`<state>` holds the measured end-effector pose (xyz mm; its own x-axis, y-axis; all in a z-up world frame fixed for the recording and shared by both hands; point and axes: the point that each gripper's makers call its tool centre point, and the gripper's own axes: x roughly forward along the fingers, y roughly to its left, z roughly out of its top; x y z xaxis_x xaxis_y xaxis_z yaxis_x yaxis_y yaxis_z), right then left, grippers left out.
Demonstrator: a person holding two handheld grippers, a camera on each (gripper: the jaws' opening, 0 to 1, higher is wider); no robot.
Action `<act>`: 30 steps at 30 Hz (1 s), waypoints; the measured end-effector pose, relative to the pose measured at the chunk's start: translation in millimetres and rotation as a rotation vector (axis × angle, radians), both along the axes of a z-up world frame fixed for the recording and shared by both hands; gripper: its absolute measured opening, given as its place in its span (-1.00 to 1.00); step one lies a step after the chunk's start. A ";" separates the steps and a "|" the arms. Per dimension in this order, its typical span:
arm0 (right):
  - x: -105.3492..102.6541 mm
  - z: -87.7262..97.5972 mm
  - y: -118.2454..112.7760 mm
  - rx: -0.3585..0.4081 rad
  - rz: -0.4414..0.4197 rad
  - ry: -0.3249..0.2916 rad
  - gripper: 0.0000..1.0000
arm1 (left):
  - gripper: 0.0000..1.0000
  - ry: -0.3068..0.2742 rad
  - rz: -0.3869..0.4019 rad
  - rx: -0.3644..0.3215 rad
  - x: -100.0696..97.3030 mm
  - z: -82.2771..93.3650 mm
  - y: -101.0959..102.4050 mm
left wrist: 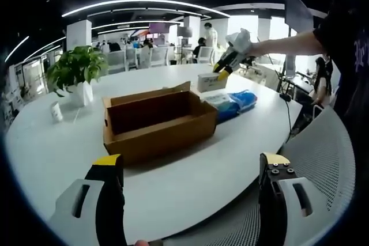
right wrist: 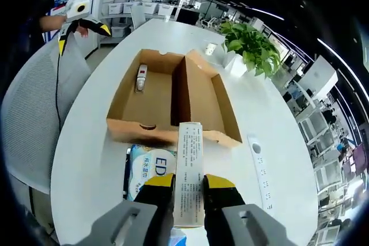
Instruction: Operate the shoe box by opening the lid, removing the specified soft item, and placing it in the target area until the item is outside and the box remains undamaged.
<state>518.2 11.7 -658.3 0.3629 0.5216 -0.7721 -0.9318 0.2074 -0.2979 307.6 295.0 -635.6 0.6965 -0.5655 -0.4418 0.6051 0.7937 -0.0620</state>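
Your right tongs [right wrist: 188,184] grip a slim white carton [right wrist: 189,171] above the counter [right wrist: 104,159].
Your left tongs [left wrist: 190,168] stand open, facing the open shoe box [left wrist: 158,120].

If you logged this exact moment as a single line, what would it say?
shoe box: lid open | right gripper: shut on white carton, above wipes pack | left gripper: open, empty

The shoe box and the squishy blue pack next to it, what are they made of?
The shoe box looks like plain brown cardboard: matte, with folded flaps and raw edges. The blue pack seems to be thin, shiny plastic film, since it catches the light and looks soft and wrinkly.
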 end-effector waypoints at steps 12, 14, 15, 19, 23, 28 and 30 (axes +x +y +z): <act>5.6 -6.6 -18.8 -0.024 -0.022 0.005 -0.72 | 0.94 0.010 -0.004 0.009 0.6 -2.2 0.0; 7.3 -8.4 -21.7 -0.028 -0.023 0.005 -0.72 | 0.94 0.012 -0.004 0.010 0.6 -2.6 -0.1; 7.5 -9.2 -22.9 -0.029 -0.024 0.007 -0.72 | 0.94 0.013 -0.004 0.011 0.6 -2.7 -0.2; 8.5 -11.7 -27.0 -0.039 -0.026 0.007 -0.72 | 0.94 0.014 -0.002 0.012 0.7 -2.9 -0.2; 9.3 -14.2 -32.0 -0.048 -0.032 0.010 -0.72 | 0.94 0.016 -0.002 0.013 0.5 -3.1 -0.1; 9.7 -18.2 -37.0 -0.063 -0.036 0.014 -0.72 | 0.94 0.018 -0.003 0.013 -0.2 -3.6 0.0; 9.9 -20.1 -39.0 -0.067 -0.040 0.017 -0.72 | 0.94 0.017 -0.002 0.013 -0.2 -3.6 0.5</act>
<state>528.2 -27.3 -678.3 0.3686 0.4544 -0.8110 -0.9284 0.2244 -0.2962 307.3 295.5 -639.2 0.6878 -0.5608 -0.4609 0.6056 0.7934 -0.0615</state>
